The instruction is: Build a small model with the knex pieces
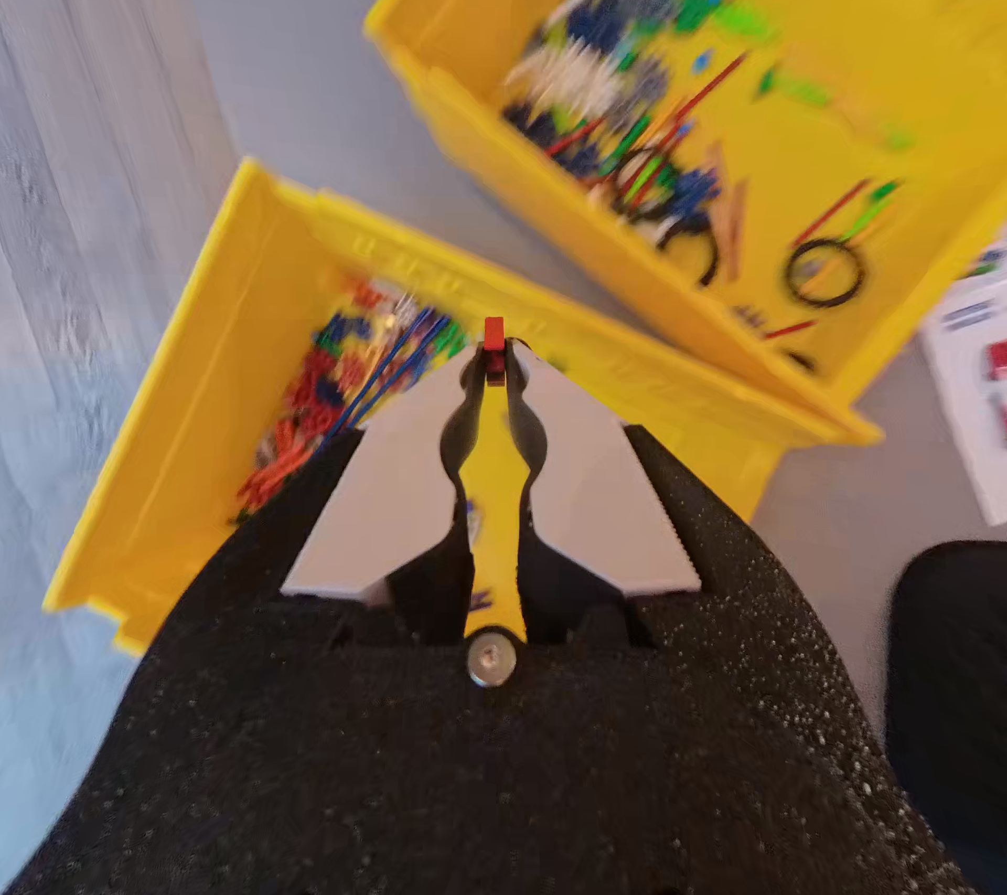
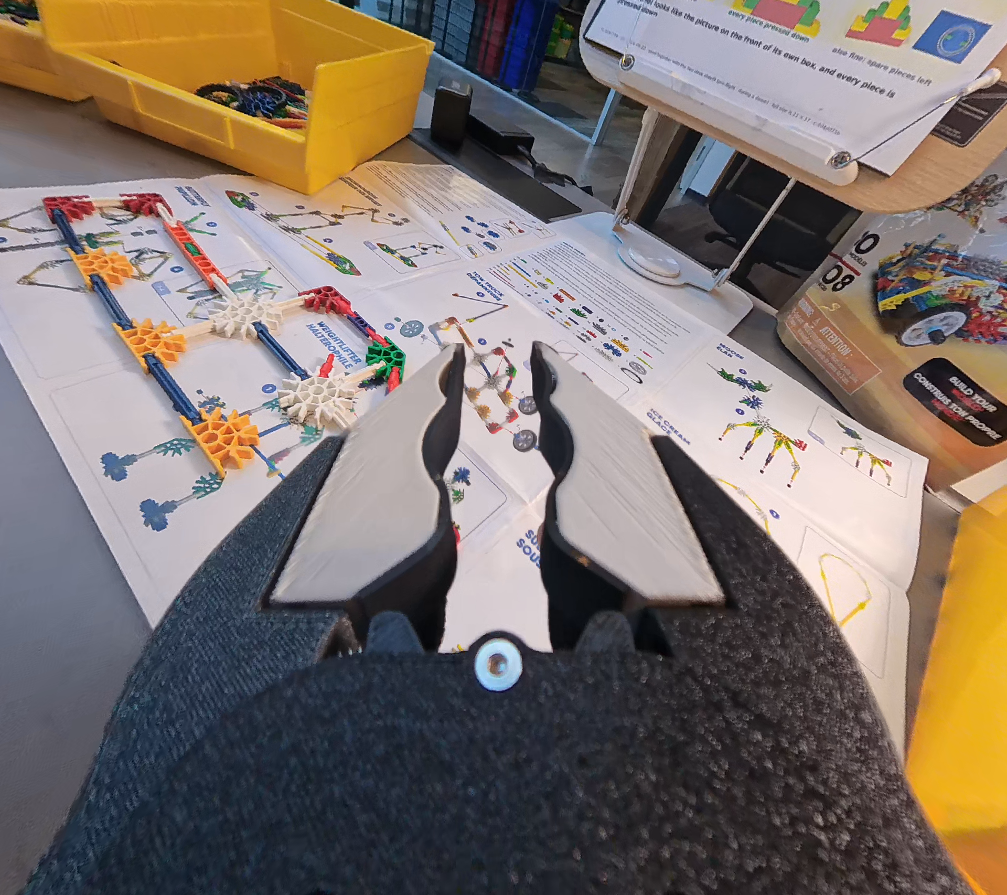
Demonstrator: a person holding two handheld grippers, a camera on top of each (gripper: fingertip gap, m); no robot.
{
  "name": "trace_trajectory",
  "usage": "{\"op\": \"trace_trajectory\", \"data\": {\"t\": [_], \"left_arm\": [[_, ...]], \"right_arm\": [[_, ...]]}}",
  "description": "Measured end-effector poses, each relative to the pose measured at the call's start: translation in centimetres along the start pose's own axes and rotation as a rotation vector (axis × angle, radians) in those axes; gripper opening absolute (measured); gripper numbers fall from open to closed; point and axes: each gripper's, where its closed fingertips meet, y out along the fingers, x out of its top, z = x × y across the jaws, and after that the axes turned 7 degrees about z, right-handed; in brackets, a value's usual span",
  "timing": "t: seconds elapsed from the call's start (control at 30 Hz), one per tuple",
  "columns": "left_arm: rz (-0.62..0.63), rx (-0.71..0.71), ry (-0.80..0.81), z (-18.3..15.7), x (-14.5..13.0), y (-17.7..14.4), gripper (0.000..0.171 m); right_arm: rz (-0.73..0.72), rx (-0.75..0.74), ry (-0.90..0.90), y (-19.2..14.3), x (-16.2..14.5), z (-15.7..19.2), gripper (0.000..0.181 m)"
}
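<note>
A small red piece (image 1: 494,343) is pinched at the very tips of the left hand-held gripper (image 1: 495,351), whose fingers are pressed together on it; its upper end stands clear above the tips. The piece is held over a yellow bin (image 1: 180,411) in which red, orange and blue parts are heaped, though blur hides their exact shapes. A second yellow bin (image 1: 850,51) lies beyond it, with green, blue and white parts and black rings (image 1: 824,272) inside. Both bins rest on a grey worktop (image 1: 283,51).

The right hand-held gripper (image 2: 497,351) is spread and empty, and hangs above an instruction sheet (image 2: 572,313) laid flat on the worktop. Just to its left, on the sheet, a partly built frame (image 2: 180,318) of blue rods, orange, white and red connectors lies flat. A yellow bin (image 2: 349,106) stands behind the sheet, a printed box (image 2: 893,340) to the right, and a stand with a printed page (image 2: 806,7) above it.

The red piece is judged to be light, stiff plastic, smooth enough to slip or twist in a tip pinch; a hold nearer its middle, across its flat sides, would likely be steadier.
</note>
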Motion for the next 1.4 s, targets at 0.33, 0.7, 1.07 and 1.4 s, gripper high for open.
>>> {"op": "trace_trajectory", "data": {"t": [0.33, 0.7, 1.07, 1.4], "left_arm": [[-0.516, -0.945, 0.282, -37.6, 6.8, -3.7, 0.004], [-0.230, -1.331, 0.104, -54.6, 3.1, 4.6, 0.004], [-0.206, -1.335, 0.052, -54.2, 2.5, 5.7, 0.009], [-0.287, -0.775, 0.510, -49.1, 1.3, 9.6, 0.023]], "right_arm": [[-0.136, 0.156, -0.186, -1.1, 2.7, 5.0, 0.045], [-0.126, 0.230, -0.327, -0.6, 2.3, 8.4, 0.044], [-0.019, 0.304, -0.265, -0.3, 0.6, 8.4, 0.024], [0.529, 0.220, 0.118, -2.9, -7.0, 4.8, 0.024]]}}
